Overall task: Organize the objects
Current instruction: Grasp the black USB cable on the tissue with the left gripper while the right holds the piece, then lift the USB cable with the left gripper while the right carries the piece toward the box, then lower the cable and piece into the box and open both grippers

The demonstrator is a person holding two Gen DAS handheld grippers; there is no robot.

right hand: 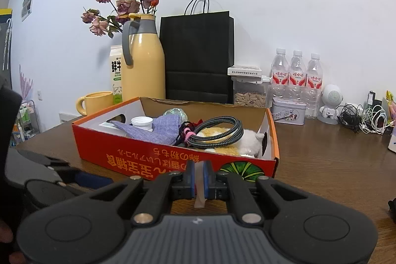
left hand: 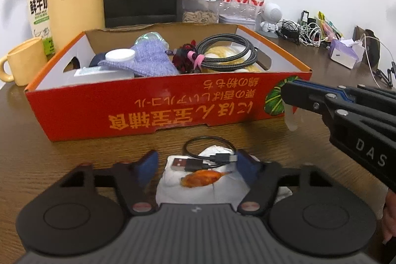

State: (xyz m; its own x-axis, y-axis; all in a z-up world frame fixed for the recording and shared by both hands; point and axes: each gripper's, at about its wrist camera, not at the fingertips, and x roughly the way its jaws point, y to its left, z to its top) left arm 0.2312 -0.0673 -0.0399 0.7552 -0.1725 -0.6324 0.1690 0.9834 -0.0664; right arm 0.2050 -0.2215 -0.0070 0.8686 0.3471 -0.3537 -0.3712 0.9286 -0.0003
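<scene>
An orange cardboard box point(left hand: 158, 110) stands on the brown table, holding a purple cloth point(left hand: 151, 58), a coiled braided cable point(left hand: 227, 51), a white-capped bottle point(left hand: 120, 56) and a plush toy. It also shows in the right wrist view point(right hand: 173, 160). My left gripper point(left hand: 195, 162) is open, its fingers either side of a white packet with a chicken-leg picture point(left hand: 200, 180) and a short black USB cable point(left hand: 195, 162) lying on it. My right gripper point(right hand: 199, 180) is shut on a thin translucent strip point(right hand: 200, 192), in front of the box's near right corner; it also shows in the left wrist view point(left hand: 287, 93).
Behind the box stand a yellow mug point(right hand: 95, 102), a milk carton point(right hand: 116, 76), a yellow thermos jug point(right hand: 143, 63), a black paper bag point(right hand: 198, 53), water bottles point(right hand: 297, 76), a tin point(right hand: 288, 113) and a tangle of chargers point(right hand: 363, 118). A tissue pack point(left hand: 344, 53) lies at the right.
</scene>
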